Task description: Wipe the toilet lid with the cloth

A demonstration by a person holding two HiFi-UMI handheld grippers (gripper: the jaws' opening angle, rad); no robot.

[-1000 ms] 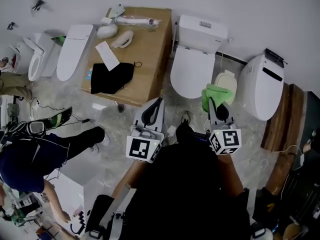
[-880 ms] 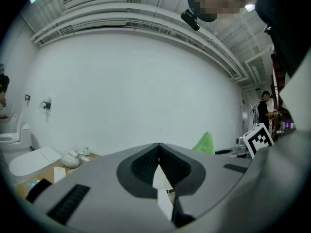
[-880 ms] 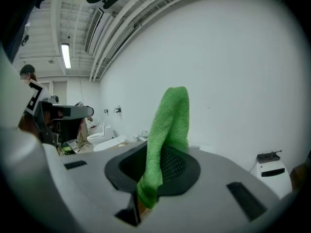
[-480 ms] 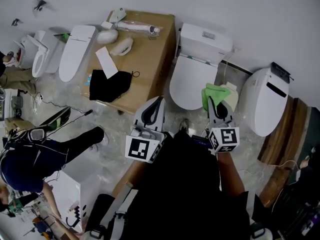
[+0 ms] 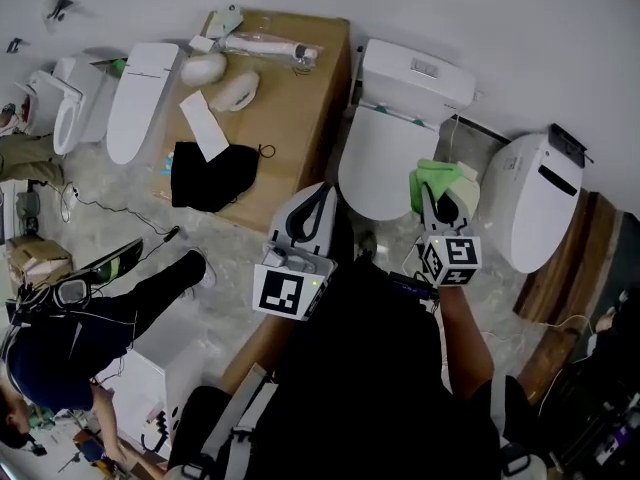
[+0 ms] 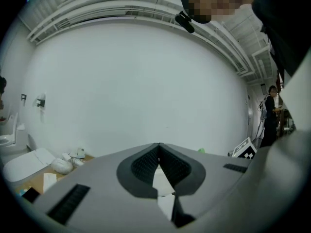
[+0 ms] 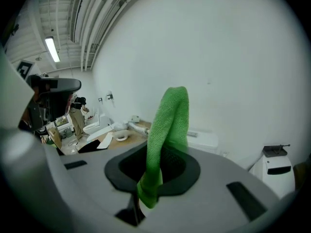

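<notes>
**A:** Where's the cloth?

**B:** The green cloth (image 7: 167,123) is pinched between the fingers of the right gripper (image 7: 163,159). It stands up out of them and flops over at the top, close to the right side of the closed white toilet lid (image 5: 375,158).

**A:** And the left gripper (image 6: 159,149)?

**B:** Its fingers are pressed together with nothing in them, off the lid's left side.

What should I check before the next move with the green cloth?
1. The cloth is pinched in the right gripper: ok.
2. The lid is down: ok.
3. Nothing lies on the lid: ok.
4. The cloth touches the lid: not ok, it is held beside it.
5. The left gripper is shut and empty: ok.
6. The cloth is damp: cannot tell.
</notes>
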